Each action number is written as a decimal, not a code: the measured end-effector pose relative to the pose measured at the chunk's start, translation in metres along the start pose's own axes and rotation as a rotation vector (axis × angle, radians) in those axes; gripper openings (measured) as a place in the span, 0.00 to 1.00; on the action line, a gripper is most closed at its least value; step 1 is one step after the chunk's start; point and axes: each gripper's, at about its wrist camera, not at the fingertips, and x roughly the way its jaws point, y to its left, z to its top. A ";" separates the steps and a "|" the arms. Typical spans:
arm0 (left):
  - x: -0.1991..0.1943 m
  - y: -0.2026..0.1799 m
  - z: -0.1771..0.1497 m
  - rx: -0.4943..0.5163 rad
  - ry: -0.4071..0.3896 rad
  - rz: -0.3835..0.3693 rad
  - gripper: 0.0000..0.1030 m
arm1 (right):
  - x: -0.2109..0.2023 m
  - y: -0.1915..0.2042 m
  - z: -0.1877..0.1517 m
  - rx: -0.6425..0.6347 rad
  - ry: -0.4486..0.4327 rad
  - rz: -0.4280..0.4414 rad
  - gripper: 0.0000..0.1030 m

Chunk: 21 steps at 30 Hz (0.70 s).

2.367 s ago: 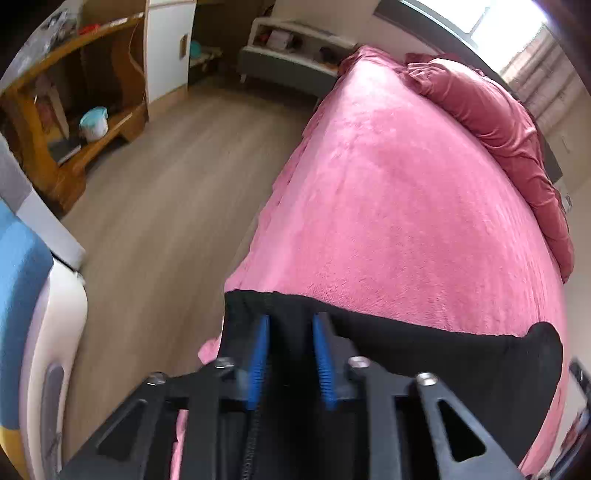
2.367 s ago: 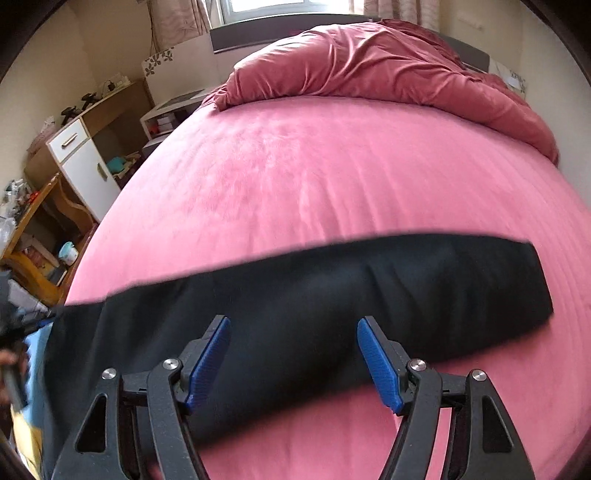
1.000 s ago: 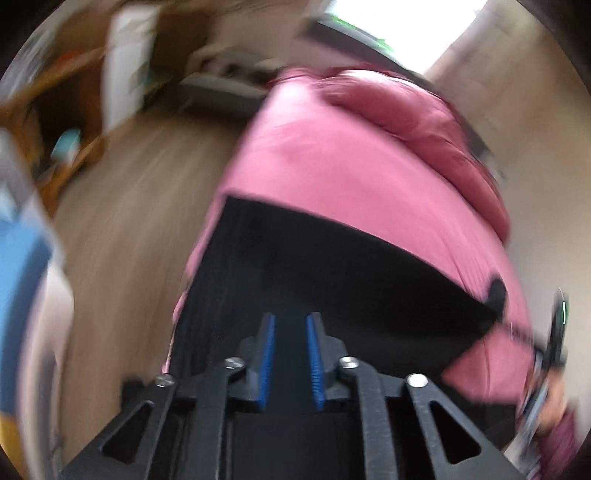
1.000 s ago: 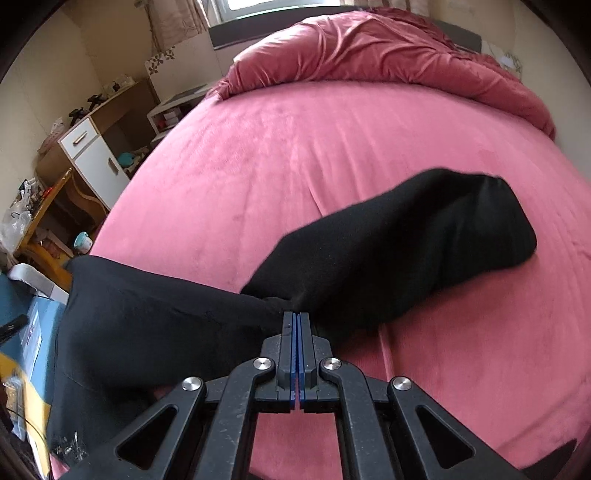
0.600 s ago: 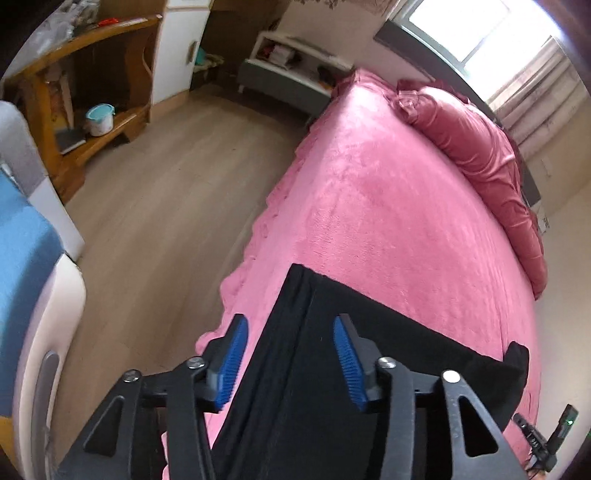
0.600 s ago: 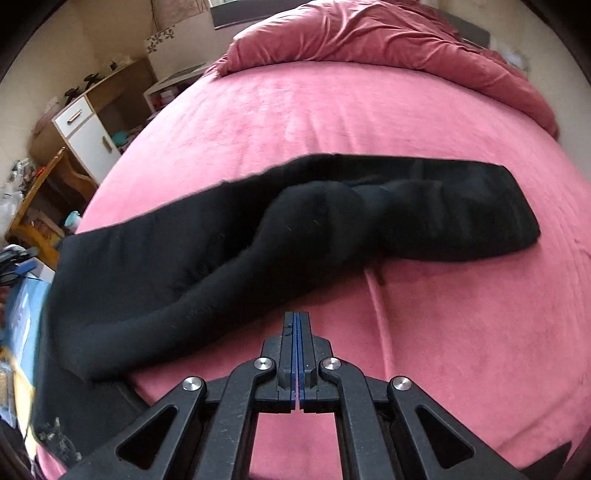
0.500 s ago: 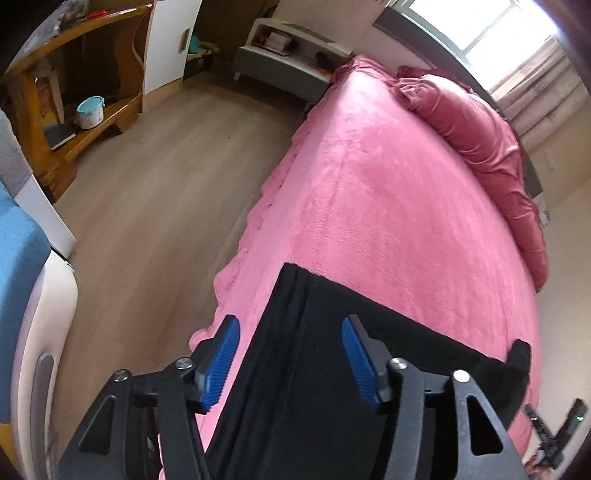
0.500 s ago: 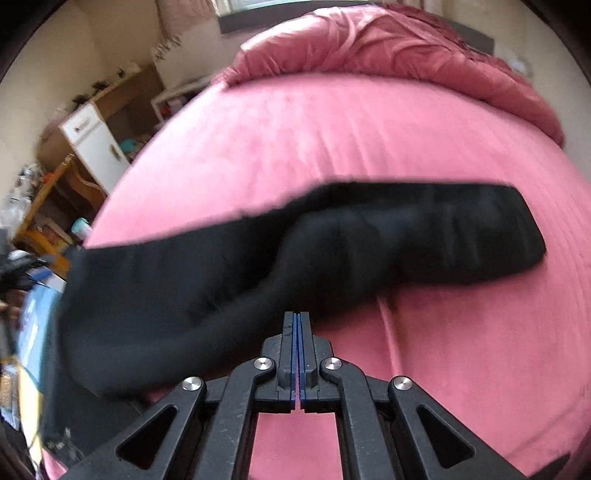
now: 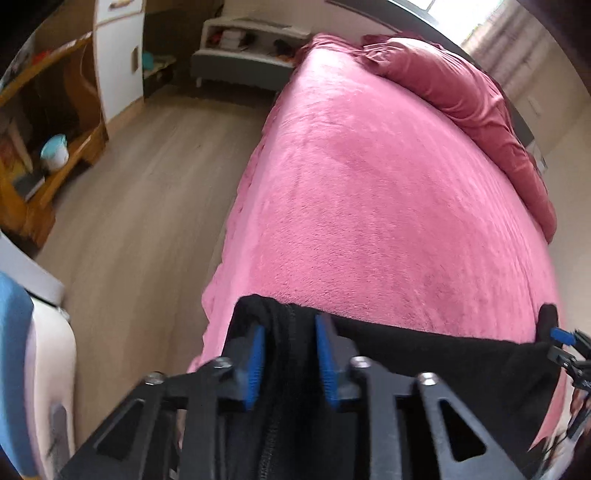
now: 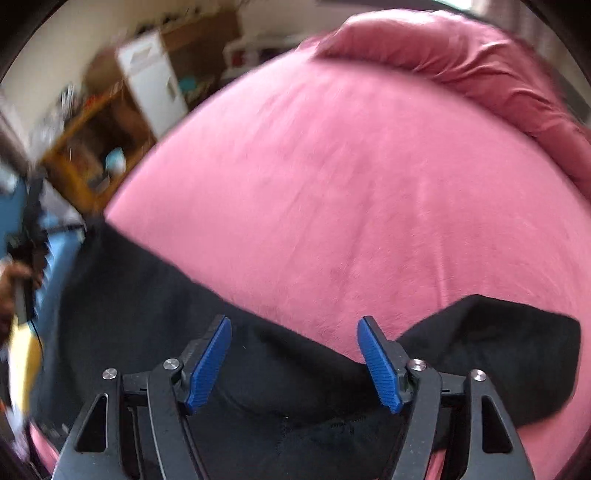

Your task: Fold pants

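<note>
Midway: black pants (image 9: 424, 354) lie across the near edge of the pink bed (image 9: 369, 206), one end doubled over. Left tongs (image 9: 290, 363), just closing, pinch a bunched edge; right tongs (image 10: 293, 363), just opening, gape wide above the cloth. Further folds remain.

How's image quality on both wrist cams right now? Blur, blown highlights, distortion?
Left wrist view: mostly sharp; the window at top is blown out, fisheye bends the pink bed, and the far right edge smears. Right wrist view: heavy motion blur over the shelves and the left edge; the bed's middle is soft, while the right tongs and the black pants under them stay fairly crisp.
</note>
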 end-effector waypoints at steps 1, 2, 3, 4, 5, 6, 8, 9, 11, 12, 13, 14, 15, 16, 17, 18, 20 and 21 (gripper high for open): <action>-0.002 -0.001 -0.001 0.010 -0.006 -0.003 0.15 | 0.008 0.001 -0.001 -0.026 0.031 -0.013 0.53; -0.006 -0.001 -0.001 0.016 -0.016 -0.008 0.13 | 0.012 0.002 -0.006 -0.051 0.060 -0.031 0.29; -0.013 -0.002 -0.003 0.025 -0.035 -0.010 0.11 | 0.019 0.003 -0.008 -0.068 0.086 -0.048 0.15; -0.021 -0.003 -0.005 0.031 -0.054 -0.015 0.11 | 0.020 0.004 -0.011 -0.075 0.095 -0.042 0.08; -0.027 -0.003 -0.006 0.035 -0.066 -0.018 0.10 | 0.016 0.007 -0.014 -0.084 0.085 -0.039 0.07; -0.037 -0.005 -0.007 0.040 -0.088 -0.022 0.10 | 0.011 0.008 -0.017 -0.094 0.071 -0.040 0.07; -0.054 -0.008 -0.008 0.051 -0.127 -0.035 0.10 | -0.002 0.008 -0.022 -0.087 0.033 -0.038 0.07; -0.061 -0.010 -0.008 0.057 -0.142 -0.037 0.10 | -0.010 0.006 -0.022 -0.075 0.011 -0.037 0.07; -0.075 -0.014 -0.006 0.064 -0.176 -0.050 0.10 | -0.029 0.005 -0.031 -0.070 -0.032 -0.044 0.07; -0.086 -0.016 -0.009 0.069 -0.193 -0.057 0.10 | -0.037 0.006 -0.034 -0.073 -0.045 -0.052 0.07; -0.090 -0.018 -0.009 0.075 -0.204 -0.062 0.10 | -0.046 0.009 -0.038 -0.079 -0.061 -0.057 0.07; -0.102 -0.021 -0.012 0.087 -0.228 -0.064 0.10 | -0.054 0.011 -0.043 -0.080 -0.074 -0.062 0.07; -0.113 -0.023 -0.017 0.092 -0.244 -0.071 0.10 | -0.062 0.016 -0.048 -0.081 -0.088 -0.066 0.07; -0.122 -0.023 -0.020 0.094 -0.257 -0.085 0.10 | -0.072 0.021 -0.055 -0.090 -0.104 -0.073 0.07; -0.132 -0.024 -0.025 0.097 -0.271 -0.089 0.10 | -0.078 0.026 -0.060 -0.093 -0.118 -0.082 0.07; -0.140 -0.027 -0.028 0.097 -0.282 -0.095 0.10 | -0.086 0.030 -0.067 -0.092 -0.134 -0.086 0.07; -0.165 -0.026 -0.044 0.098 -0.311 -0.125 0.10 | -0.108 0.038 -0.081 -0.104 -0.165 -0.097 0.07; -0.178 -0.025 -0.053 0.099 -0.325 -0.134 0.10 | -0.119 0.045 -0.094 -0.116 -0.182 -0.106 0.07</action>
